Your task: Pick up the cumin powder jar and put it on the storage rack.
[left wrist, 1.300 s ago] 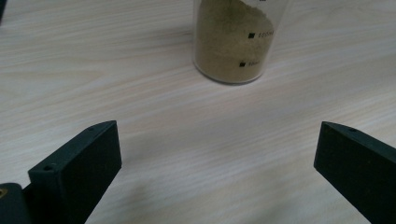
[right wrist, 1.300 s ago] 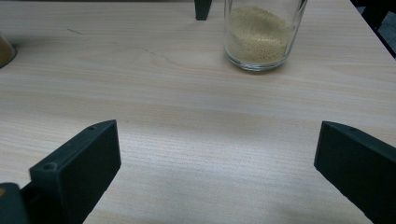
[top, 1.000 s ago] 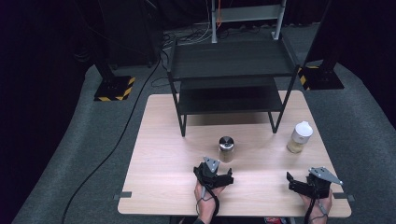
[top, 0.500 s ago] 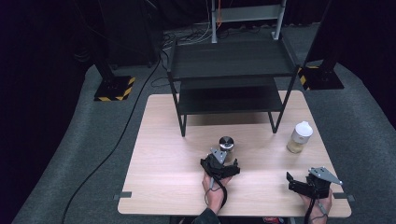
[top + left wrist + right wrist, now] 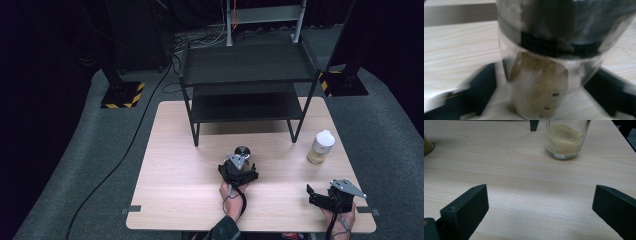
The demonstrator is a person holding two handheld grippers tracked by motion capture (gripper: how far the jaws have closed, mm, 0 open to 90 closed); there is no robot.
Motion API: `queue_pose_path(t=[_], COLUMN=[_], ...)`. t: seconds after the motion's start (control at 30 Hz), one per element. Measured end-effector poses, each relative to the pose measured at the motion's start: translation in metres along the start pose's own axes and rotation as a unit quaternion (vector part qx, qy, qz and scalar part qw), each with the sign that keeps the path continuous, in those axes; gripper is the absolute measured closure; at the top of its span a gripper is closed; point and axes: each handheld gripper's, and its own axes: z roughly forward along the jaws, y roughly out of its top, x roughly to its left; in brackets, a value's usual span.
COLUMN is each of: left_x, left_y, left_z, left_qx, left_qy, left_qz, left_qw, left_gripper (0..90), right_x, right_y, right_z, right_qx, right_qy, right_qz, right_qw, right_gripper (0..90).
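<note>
Glass with a dark lid, the small jar stands upright near the middle of the bench, just in front of the black two-tier shelf rack. In the left gripper view the jar sits between the two black jaws, blurred and very close: clear walls, a dark band under the cap, and a tan, finely ground powder filling the lower part.

From above, the left gripper comes at it from the person's side, low and level with the bench, which suits a grasp round the body of an upright jar. Its jaws have just been closing and now stand narrowed on the jar's sides, so I judge the jar gripped, though it still rests on the wood and is not lifted. Holding it low on the body should keep it from tipping when it moves.

Off to the right, a second glass jar with a white lid stands alone near the bench's edge, holding pale yellow grains. The right gripper rests near the front right corner, well apart from both jars, jaws spread wide with nothing between them, probably waiting its turn. Grey carpet surrounds the bench.
</note>
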Motion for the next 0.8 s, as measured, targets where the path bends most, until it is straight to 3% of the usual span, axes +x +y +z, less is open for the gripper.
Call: queue_pose_path(t=[0.07, 0.27, 0.37, 0.8], left_x=[-0.002, 0.008, 0.018, 0.033], left_y=[-0.002, -0.003, -0.003, -0.006], left_z=[-0.001, -0.002, -0.004, -0.016], left_qx=[-0.005, -0.009, -0.008, -0.003], left_qy=[0.005, -0.013, -0.029, -0.041], left_qz=[0.008, 0.006, -0.001, -0.016], left_qw=[0.9999, 0.9999, 0.9996, 0.9991], left_gripper=[29.9, 30.0, 30.0, 30.0], right_x=[0.000, -0.001, -0.001, 0.000], right_y=[0.000, 0.000, -0.001, -0.001], right_z=[0.000, 0.000, 0.000, 0.000], right_qx=[-0.001, -0.001, -0.002, -0.003], right_qy=[0.001, 0.002, 0.002, -0.001], right_qz=[0.000, 0.000, 0.000, -0.001], right_qw=[1.0000, 1.0000, 1.0000, 1.0000], right_gripper=[0.0, 0.0, 0.0, 0.0])
